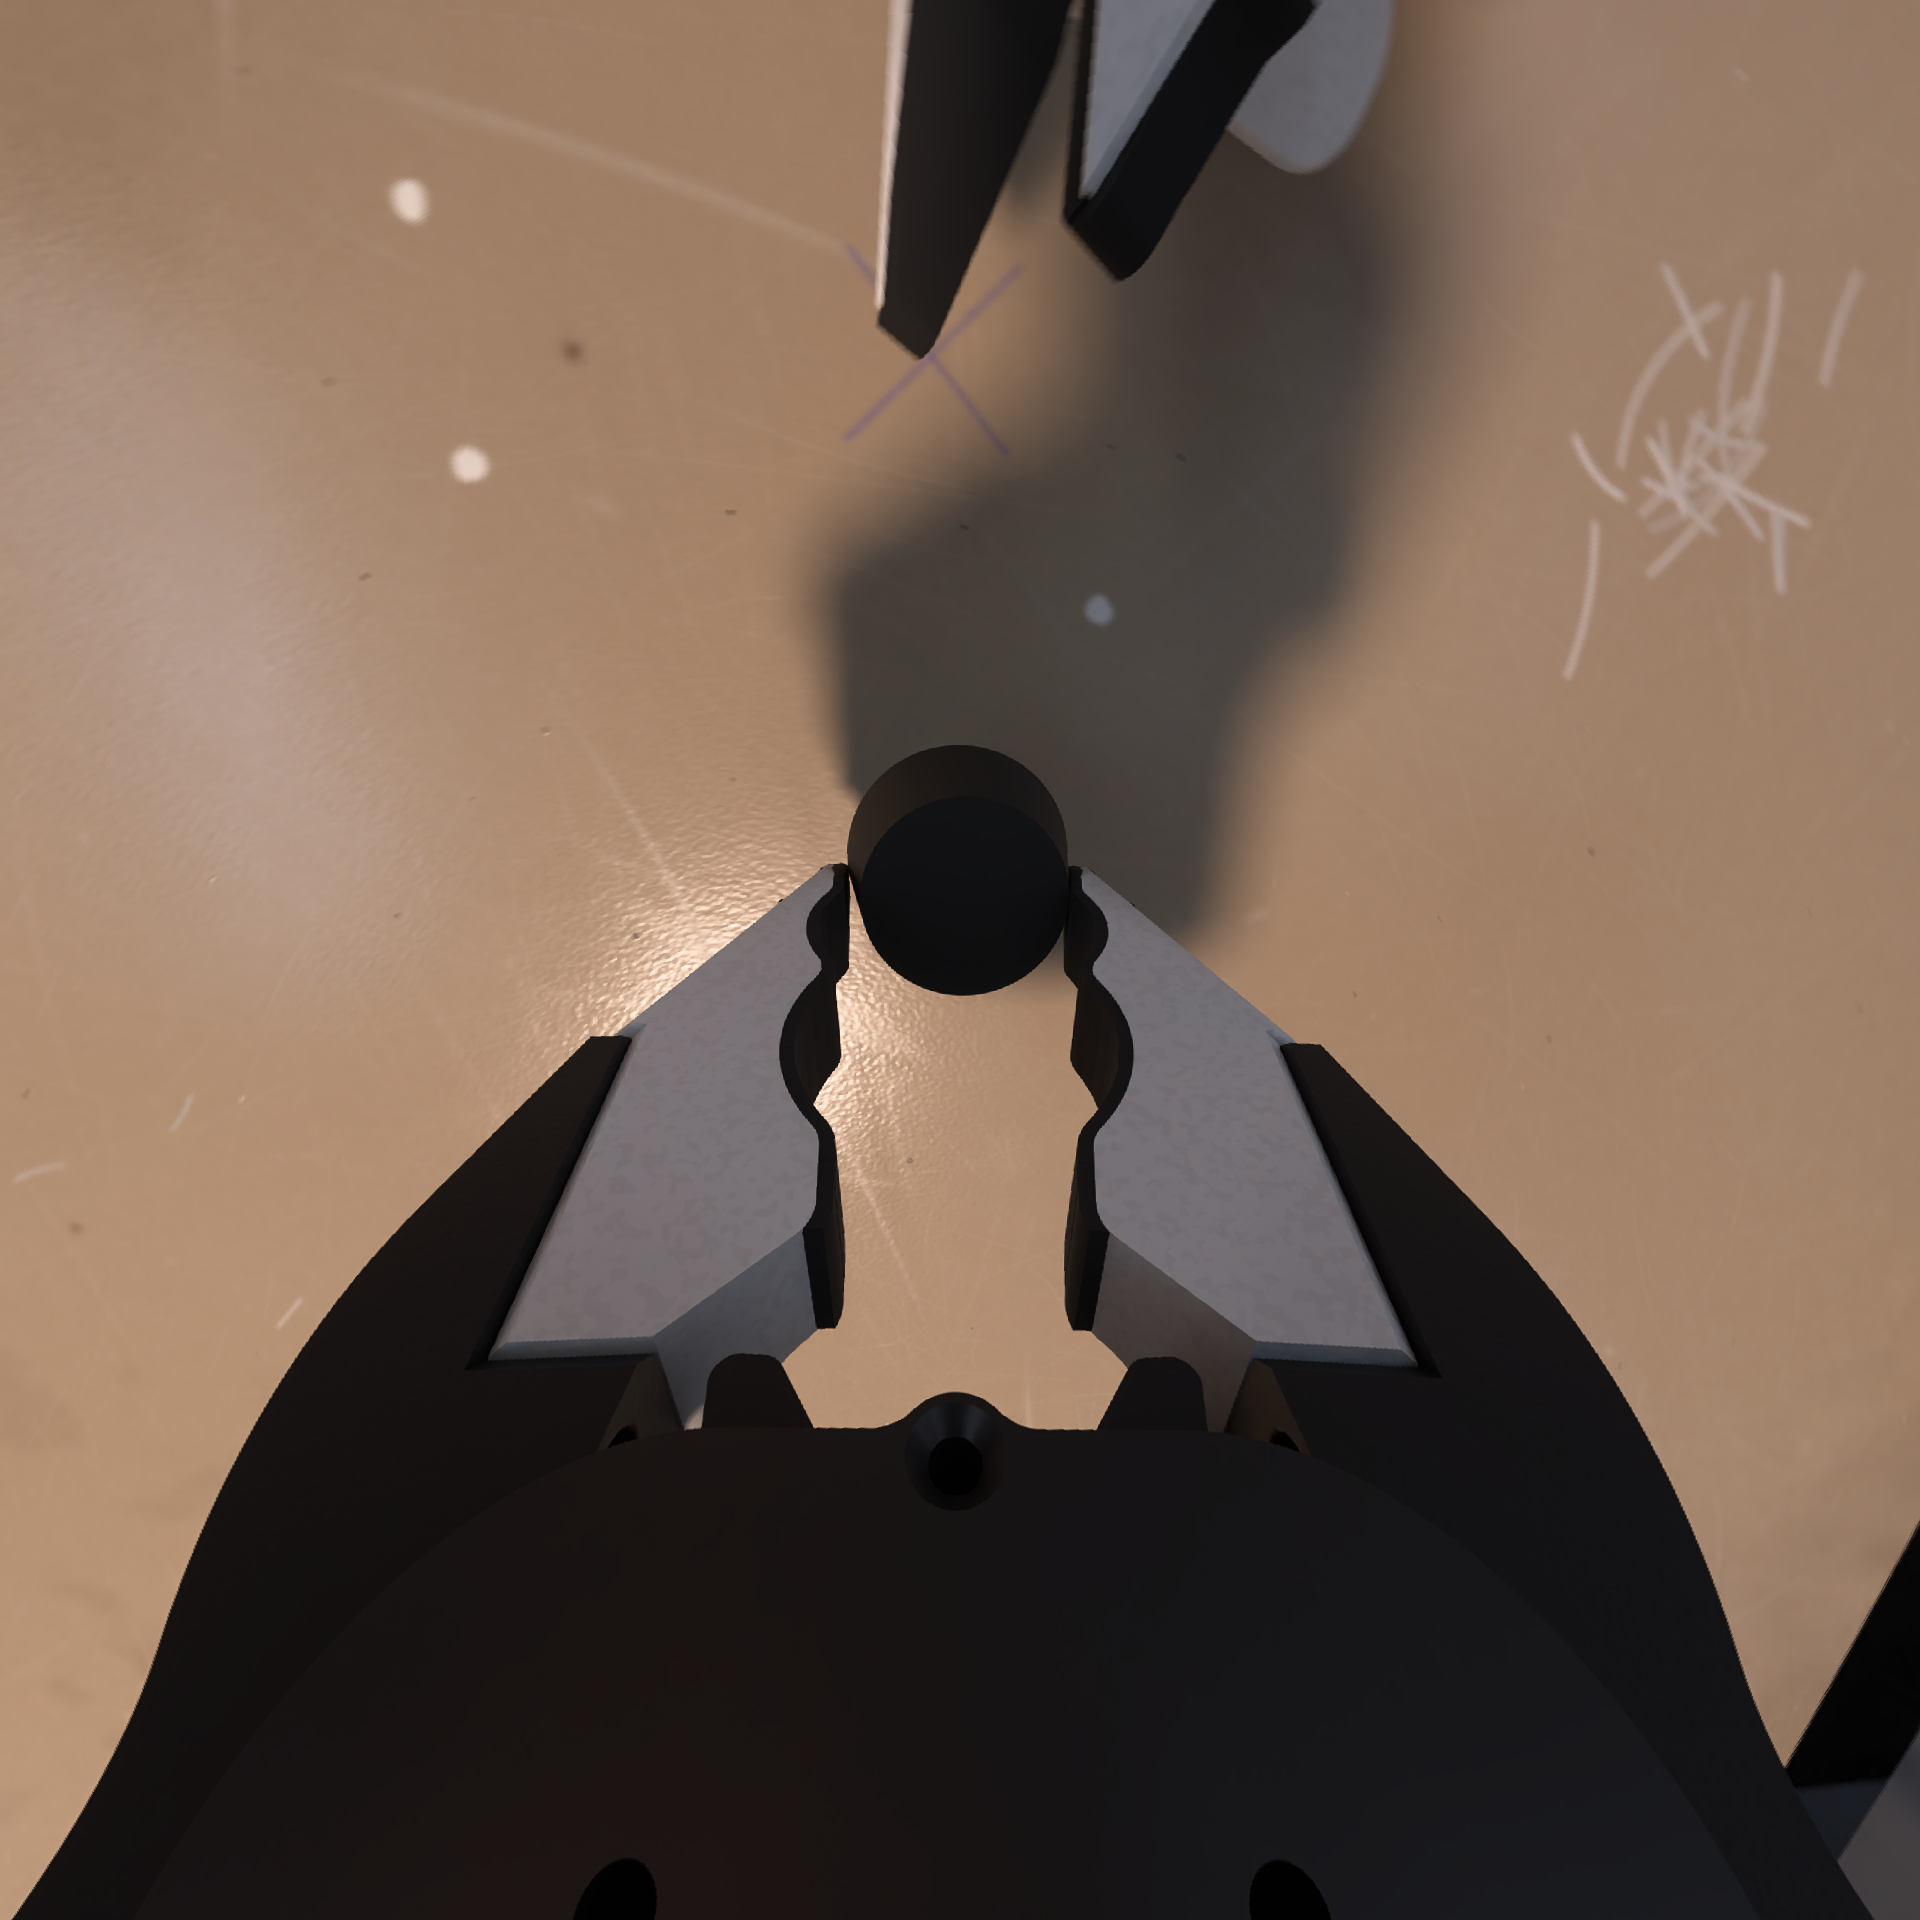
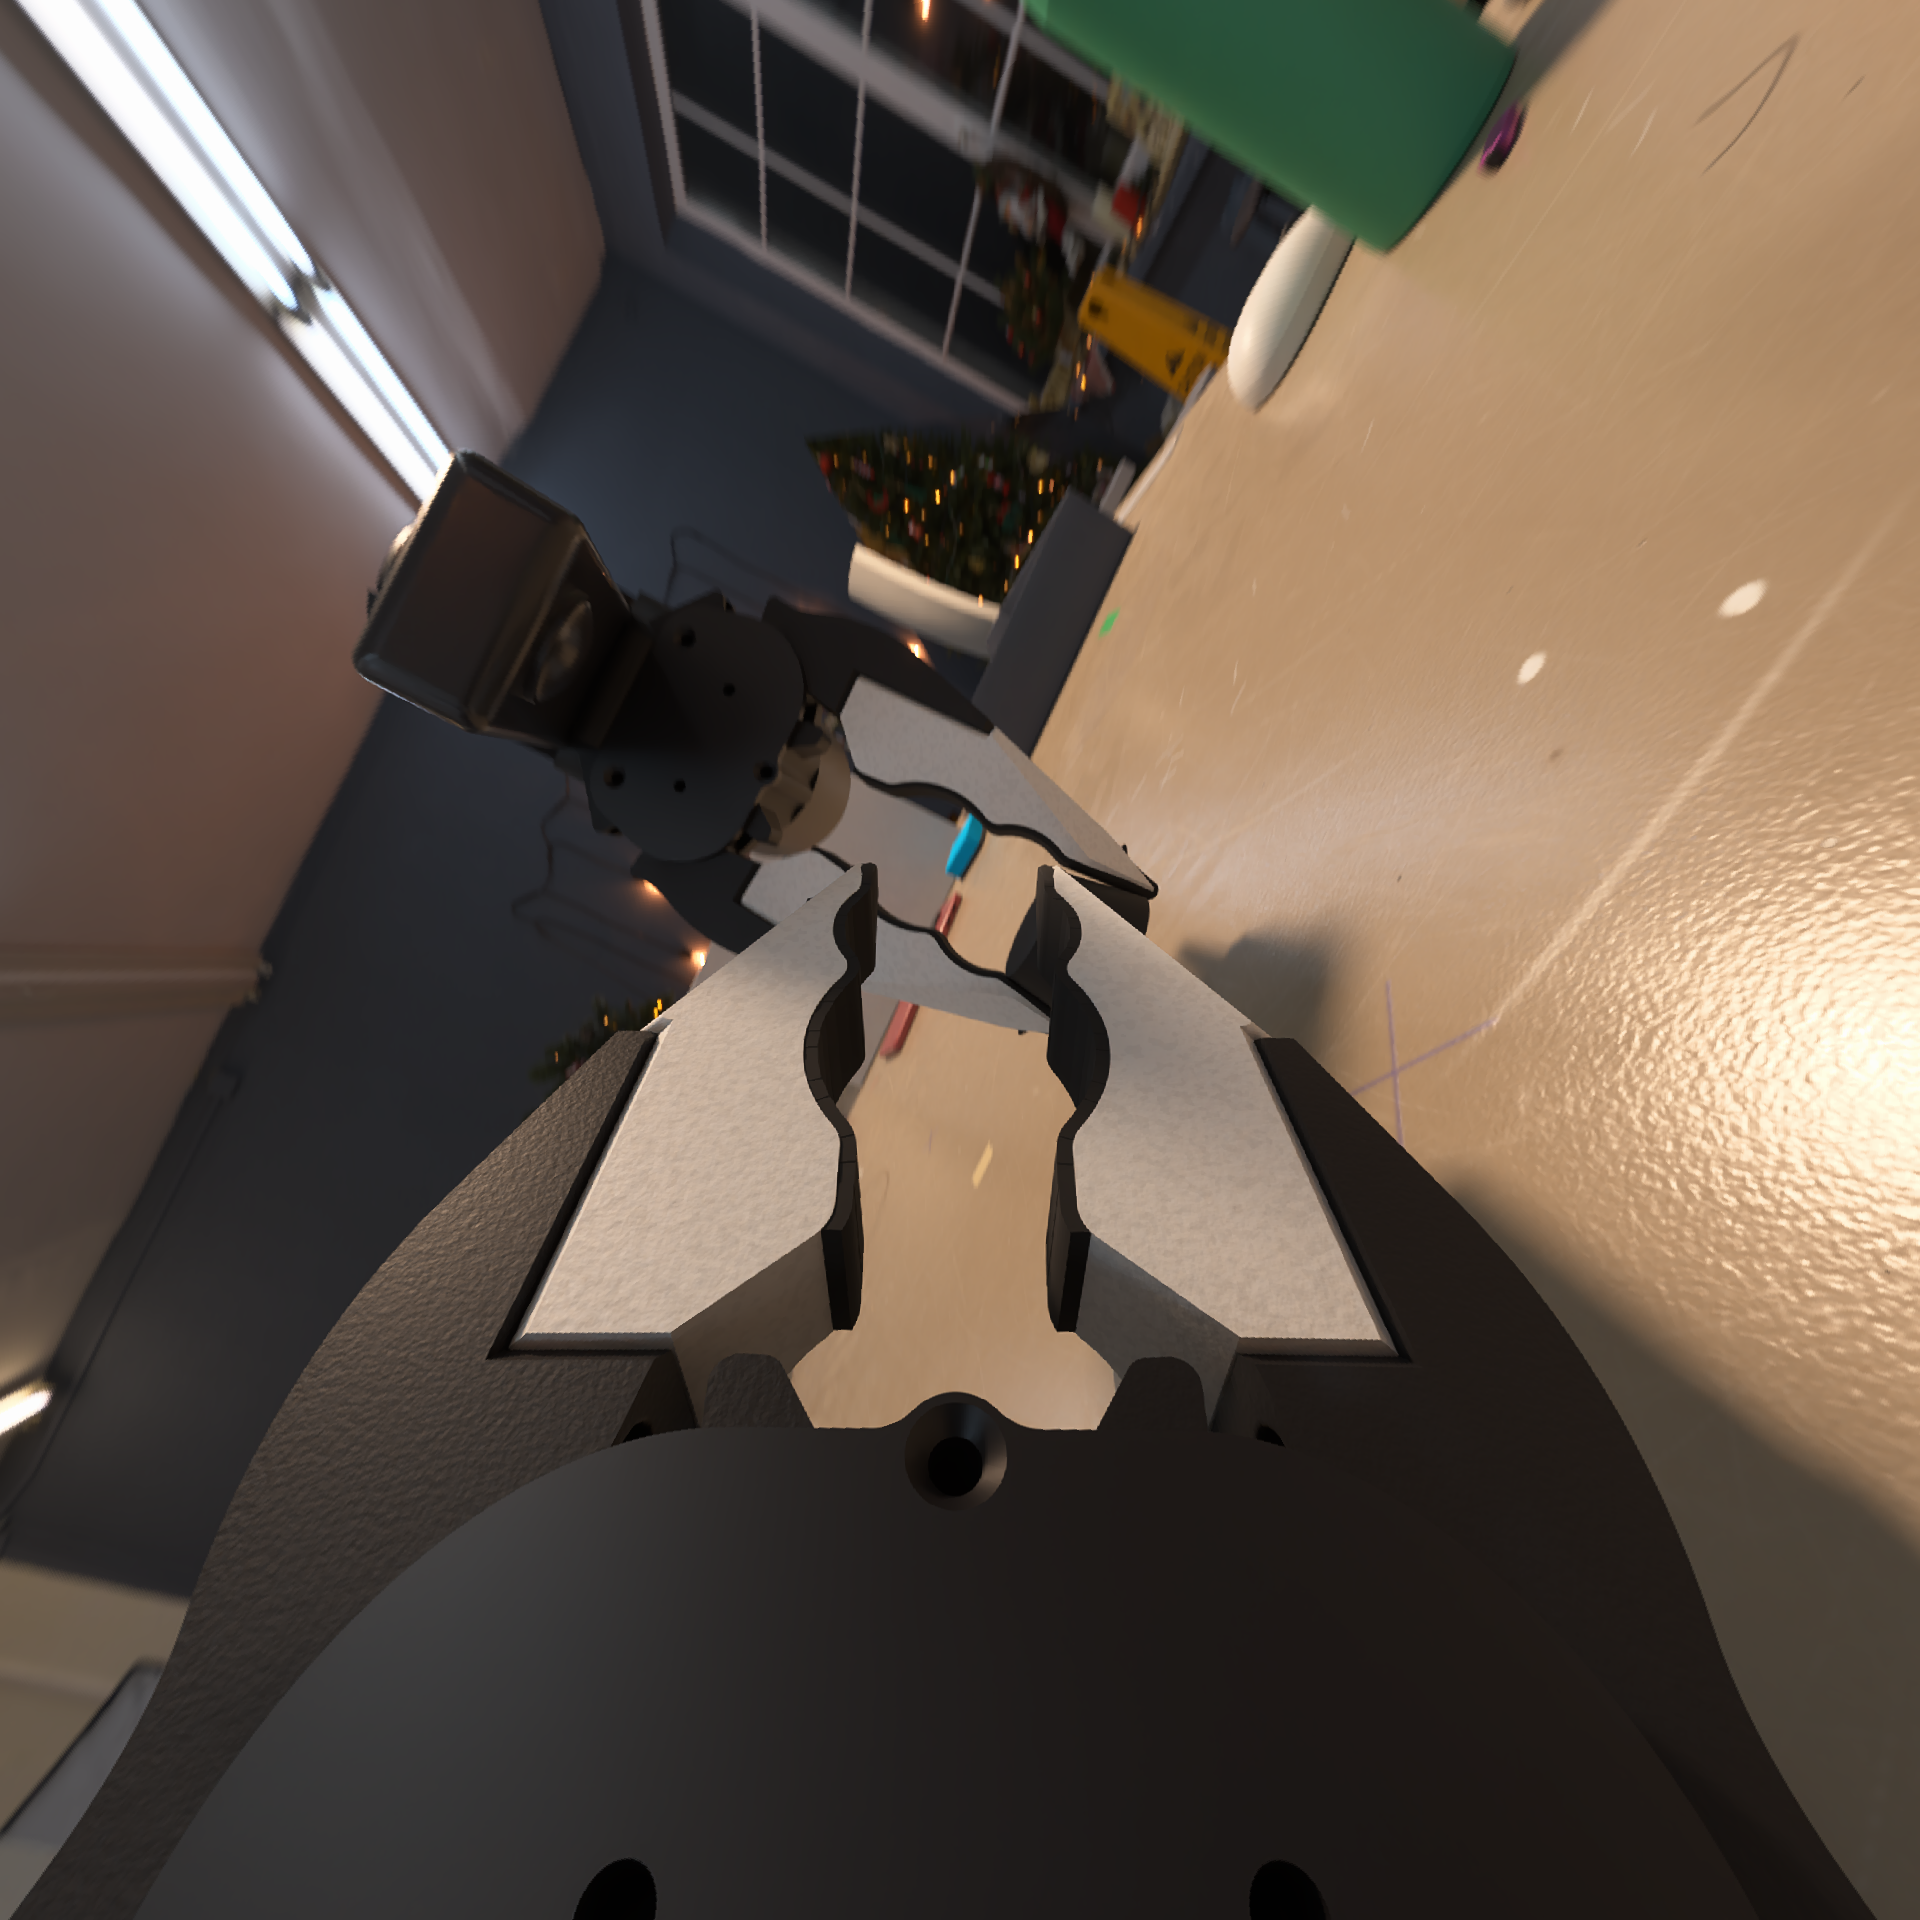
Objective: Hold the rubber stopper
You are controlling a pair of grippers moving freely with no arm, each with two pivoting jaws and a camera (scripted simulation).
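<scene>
- The left gripper [image 1: 958, 878] pinches the black rubber stopper [image 1: 958, 883] between its very fingertips [image 1: 836, 883], one tip pressed on each side of the round plug.
- The stopper's flat end faces the camera, and below it lies the scratched tan tabletop [image 1: 416, 831].
- Well beyond the left gripper's tips, the right gripper [image 1: 1003, 281] points down at the table, near a faint purple cross mark [image 1: 930, 358].
- The right gripper's jaws stand apart with nothing between them.
- Far past the right gripper's tips and to their right, a green cylinder [image 2: 1299, 94] and a white oval object [image 2: 1283, 312] sit on the tabletop.
</scene>
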